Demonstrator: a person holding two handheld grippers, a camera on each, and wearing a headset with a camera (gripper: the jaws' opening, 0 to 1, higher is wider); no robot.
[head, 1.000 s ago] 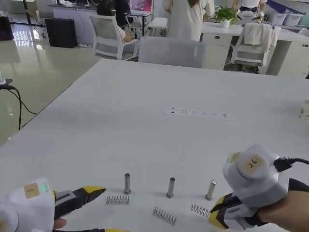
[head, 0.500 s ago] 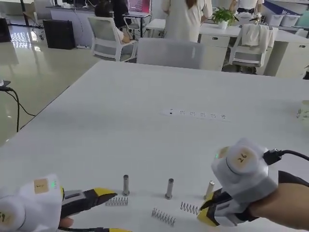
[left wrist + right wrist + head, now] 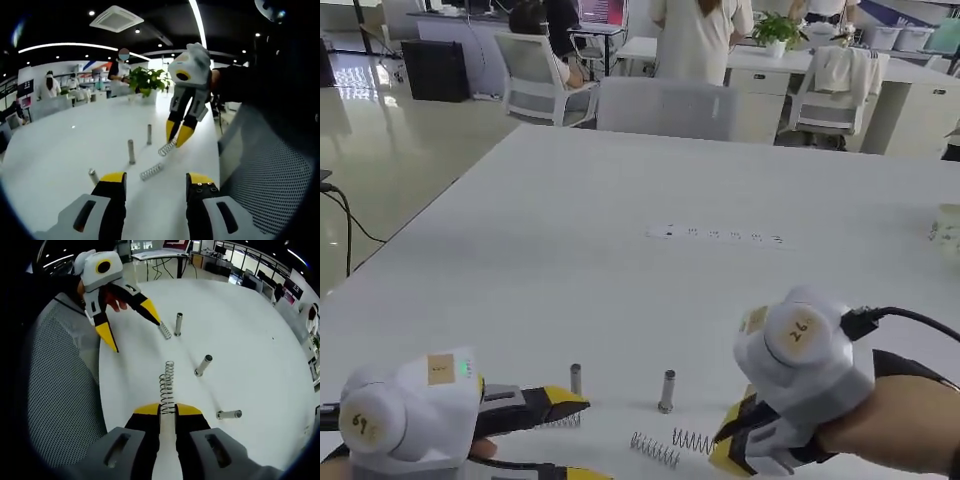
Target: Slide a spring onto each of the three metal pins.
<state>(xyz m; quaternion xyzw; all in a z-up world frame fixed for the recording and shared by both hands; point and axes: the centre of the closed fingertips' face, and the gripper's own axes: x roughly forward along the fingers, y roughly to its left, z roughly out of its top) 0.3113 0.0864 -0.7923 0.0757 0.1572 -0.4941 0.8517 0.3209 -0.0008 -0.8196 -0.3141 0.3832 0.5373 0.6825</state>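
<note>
Zero of three pins (image 3: 203,365) carried a spring, all stood bare on the tabletop (image 3: 240,340). Right gripper (image 3: 167,409) fingers were clamped on the end of one spring (image 3: 167,382), near the middle pin. Left gripper (image 3: 156,177) fingers were open, a second spring (image 3: 151,171) lying flat just ahead. All three placements were left
</note>
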